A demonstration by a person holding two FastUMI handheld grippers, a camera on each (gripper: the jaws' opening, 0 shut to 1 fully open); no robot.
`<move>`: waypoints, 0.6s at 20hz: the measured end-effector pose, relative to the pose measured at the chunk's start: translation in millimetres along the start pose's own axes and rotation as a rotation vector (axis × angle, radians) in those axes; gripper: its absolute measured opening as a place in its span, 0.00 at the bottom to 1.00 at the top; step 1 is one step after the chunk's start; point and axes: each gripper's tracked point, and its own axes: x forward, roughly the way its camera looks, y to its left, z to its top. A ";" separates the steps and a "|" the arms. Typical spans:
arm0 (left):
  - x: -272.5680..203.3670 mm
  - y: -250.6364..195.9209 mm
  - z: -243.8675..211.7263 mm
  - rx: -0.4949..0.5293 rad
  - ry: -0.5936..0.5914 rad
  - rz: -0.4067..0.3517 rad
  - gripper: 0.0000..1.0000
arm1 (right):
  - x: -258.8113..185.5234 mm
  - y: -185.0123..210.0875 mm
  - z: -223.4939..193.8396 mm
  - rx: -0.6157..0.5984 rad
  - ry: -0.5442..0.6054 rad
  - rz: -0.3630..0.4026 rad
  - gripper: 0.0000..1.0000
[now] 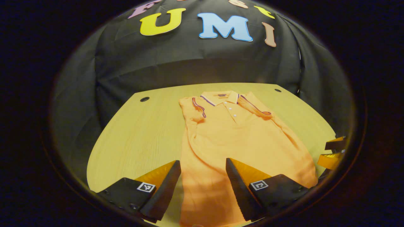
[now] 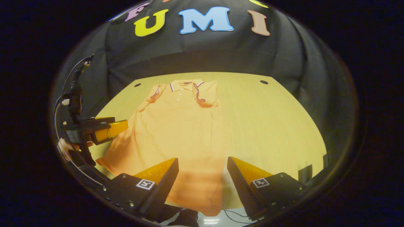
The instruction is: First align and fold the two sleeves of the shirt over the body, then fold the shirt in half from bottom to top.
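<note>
An orange polo shirt (image 1: 240, 142) lies face up on the wooden table (image 1: 142, 142), collar (image 1: 221, 96) at the far end. Both short sleeves (image 1: 195, 108) (image 1: 255, 107) are turned in over the chest. My left gripper (image 1: 203, 167) hovers open over the shirt's lower part, with cloth showing between its fingers. At the right rim of this view is the right gripper (image 1: 334, 151). In the right gripper view the shirt (image 2: 176, 132) stretches from the collar (image 2: 184, 85) to the hem (image 2: 205, 205). My right gripper (image 2: 202, 164) is open above the shirt's lower right side. The left gripper (image 2: 107, 129) sits by its lower left edge.
The table has two dark round holes near its far corners (image 1: 144, 99) (image 1: 277, 90). Bare wood lies left of the shirt in the left gripper view and on its right in the right gripper view (image 2: 271, 126). A thin cable (image 2: 233, 216) runs by the near edge. A hand (image 2: 63, 148) holds the left gripper.
</note>
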 end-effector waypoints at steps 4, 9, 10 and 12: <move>-26.0 6.1 -32.2 0.005 0.030 0.000 0.95 | -3.3 0.7 -29.4 -0.019 0.053 0.005 0.96; -53.9 15.2 -67.5 0.005 0.067 0.014 0.95 | -11.3 1.1 -55.3 -0.045 0.091 0.013 0.96; -58.3 15.1 -74.3 0.006 0.073 0.014 0.95 | -12.3 1.3 -59.7 -0.046 0.095 0.015 0.96; -67.8 15.1 -83.7 0.003 0.082 0.012 0.94 | -14.2 1.7 -65.8 -0.050 0.101 0.016 0.96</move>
